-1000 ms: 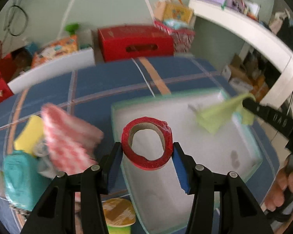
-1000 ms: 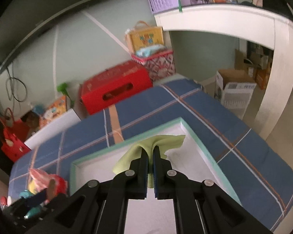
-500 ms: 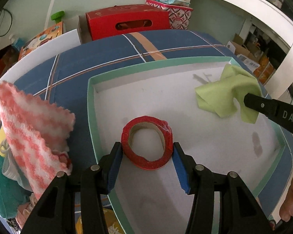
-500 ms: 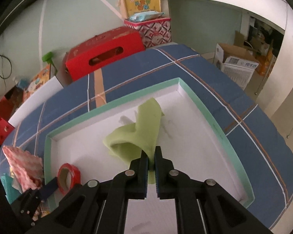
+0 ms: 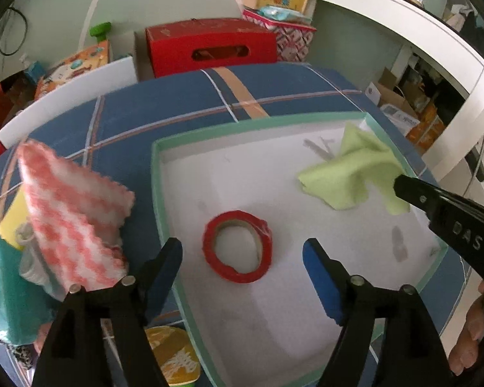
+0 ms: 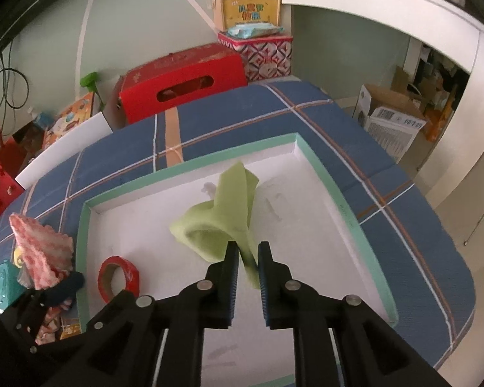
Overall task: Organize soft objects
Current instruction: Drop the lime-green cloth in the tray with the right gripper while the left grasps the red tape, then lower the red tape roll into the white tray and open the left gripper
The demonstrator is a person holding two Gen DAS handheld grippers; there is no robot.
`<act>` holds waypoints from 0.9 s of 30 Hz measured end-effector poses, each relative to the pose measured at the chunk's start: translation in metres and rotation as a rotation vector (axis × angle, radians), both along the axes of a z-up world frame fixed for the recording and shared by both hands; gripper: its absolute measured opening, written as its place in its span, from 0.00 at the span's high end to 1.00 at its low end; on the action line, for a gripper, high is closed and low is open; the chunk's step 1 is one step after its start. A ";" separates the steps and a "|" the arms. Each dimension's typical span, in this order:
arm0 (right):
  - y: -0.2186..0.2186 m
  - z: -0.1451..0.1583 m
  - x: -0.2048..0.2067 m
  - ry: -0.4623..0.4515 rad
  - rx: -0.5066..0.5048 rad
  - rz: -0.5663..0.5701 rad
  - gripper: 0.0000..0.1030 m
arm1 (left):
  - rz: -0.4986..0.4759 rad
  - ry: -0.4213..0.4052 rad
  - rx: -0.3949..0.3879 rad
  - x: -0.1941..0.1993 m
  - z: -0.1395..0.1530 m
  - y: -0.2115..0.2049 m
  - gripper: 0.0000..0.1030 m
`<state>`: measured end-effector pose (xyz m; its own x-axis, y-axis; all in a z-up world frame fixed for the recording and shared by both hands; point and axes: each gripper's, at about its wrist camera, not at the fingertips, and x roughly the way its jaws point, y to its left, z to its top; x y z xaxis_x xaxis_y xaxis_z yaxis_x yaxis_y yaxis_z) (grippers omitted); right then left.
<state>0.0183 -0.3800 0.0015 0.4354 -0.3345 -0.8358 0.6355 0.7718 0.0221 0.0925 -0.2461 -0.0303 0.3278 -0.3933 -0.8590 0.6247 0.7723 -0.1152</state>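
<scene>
Two grippers over the white tray (image 5: 306, 316), both letting go.
Left gripper (image 5: 242, 254) has just opened, pads clear of the red tape roll (image 5: 237, 246) on the tray floor; right gripper (image 6: 245, 258) just parting, green cloth (image 6: 222, 222) loose between the jaws, slumped on the tray.

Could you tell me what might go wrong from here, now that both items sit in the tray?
1. The green cloth hangs between the right tool pads, which have just been opening; pulling back could drag it out.
2. The red tape roll, just freed by the left tool, leans and might roll.
</scene>
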 end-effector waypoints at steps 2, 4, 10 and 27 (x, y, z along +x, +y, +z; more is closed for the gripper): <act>0.002 0.004 -0.001 -0.005 -0.010 0.004 0.66 | 0.026 -0.008 0.001 0.003 0.004 0.005 0.25; 0.003 0.005 -0.001 -0.005 -0.014 0.005 0.56 | 0.050 -0.014 0.007 0.005 0.006 0.010 0.24; 0.000 -0.003 -0.001 0.016 0.013 0.002 0.42 | 0.141 -0.013 0.032 0.020 0.005 0.026 0.17; -0.003 -0.026 0.001 0.098 0.060 0.005 0.02 | 0.205 -0.027 0.043 0.032 0.005 0.042 0.08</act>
<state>0.0192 -0.3830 -0.0243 0.3518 -0.2809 -0.8930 0.6333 0.7739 0.0061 0.1241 -0.2038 -0.0252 0.4198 -0.2792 -0.8636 0.4567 0.8872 -0.0649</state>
